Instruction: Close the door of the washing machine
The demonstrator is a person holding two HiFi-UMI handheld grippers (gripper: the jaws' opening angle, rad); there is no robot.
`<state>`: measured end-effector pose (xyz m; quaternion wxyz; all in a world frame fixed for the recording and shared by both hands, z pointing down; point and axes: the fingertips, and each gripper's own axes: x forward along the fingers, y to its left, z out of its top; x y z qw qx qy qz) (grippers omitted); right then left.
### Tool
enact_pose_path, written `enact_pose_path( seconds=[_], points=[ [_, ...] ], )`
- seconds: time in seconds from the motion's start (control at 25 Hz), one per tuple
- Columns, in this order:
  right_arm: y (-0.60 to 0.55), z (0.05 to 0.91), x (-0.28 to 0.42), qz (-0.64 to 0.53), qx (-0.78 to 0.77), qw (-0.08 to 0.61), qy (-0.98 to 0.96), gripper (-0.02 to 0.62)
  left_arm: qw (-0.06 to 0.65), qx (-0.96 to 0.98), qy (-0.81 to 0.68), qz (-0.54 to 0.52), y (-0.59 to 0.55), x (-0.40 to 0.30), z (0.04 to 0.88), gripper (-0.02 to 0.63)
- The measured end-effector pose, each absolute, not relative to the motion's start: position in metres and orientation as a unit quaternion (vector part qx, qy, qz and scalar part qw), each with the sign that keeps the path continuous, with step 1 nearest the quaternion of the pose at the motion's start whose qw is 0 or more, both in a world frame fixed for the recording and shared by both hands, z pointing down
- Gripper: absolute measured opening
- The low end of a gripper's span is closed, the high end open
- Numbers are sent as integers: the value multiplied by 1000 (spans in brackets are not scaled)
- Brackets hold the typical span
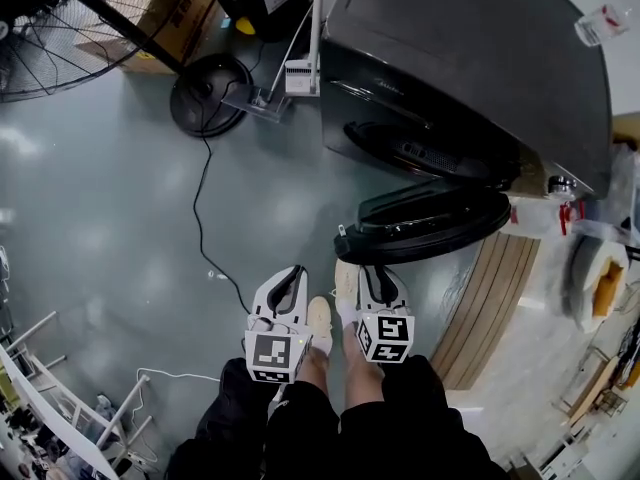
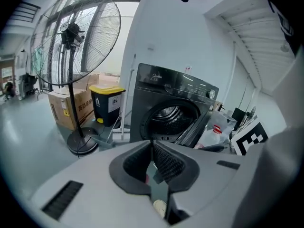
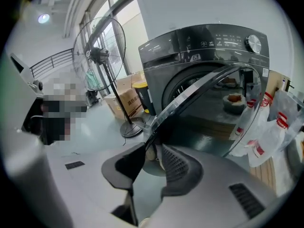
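The dark grey washing machine (image 1: 470, 58) stands at the upper right, and its round door (image 1: 430, 223) hangs wide open towards me. In the left gripper view the machine (image 2: 161, 87) shows its empty drum, with the door (image 2: 197, 125) edge-on to the right. My left gripper (image 1: 291, 276) is shut on nothing, its tips meeting (image 2: 152, 144), and it stays short of the door. My right gripper (image 1: 376, 273) sits just below the door's free edge. Its jaws (image 3: 153, 148) stand a little apart, and the door's rim (image 3: 199, 91) runs down to their tips. Whether they touch the rim I cannot tell.
A big pedestal fan (image 1: 60, 28) with a round base (image 1: 208, 93) and a trailing cable (image 1: 200, 208) stands on the left. A cardboard box (image 1: 180, 13) and a yellow-lidded bin (image 2: 108, 101) are behind it. Wooden boards (image 1: 490, 308) and plastic bags (image 3: 270, 127) lie right of the machine.
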<state>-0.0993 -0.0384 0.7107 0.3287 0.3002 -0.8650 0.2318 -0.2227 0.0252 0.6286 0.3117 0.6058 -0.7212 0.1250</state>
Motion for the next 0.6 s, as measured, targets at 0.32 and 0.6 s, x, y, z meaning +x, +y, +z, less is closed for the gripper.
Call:
enact_pose_path(
  seconds=[0.32, 0.6],
  points=[
    [-66, 711, -128, 201, 287, 323, -879, 92, 306, 589, -738, 121, 9, -248, 633, 34],
    [-89, 713, -150, 186, 273, 314, -890, 71, 292, 571, -757, 122, -5, -269, 634, 34]
  ],
)
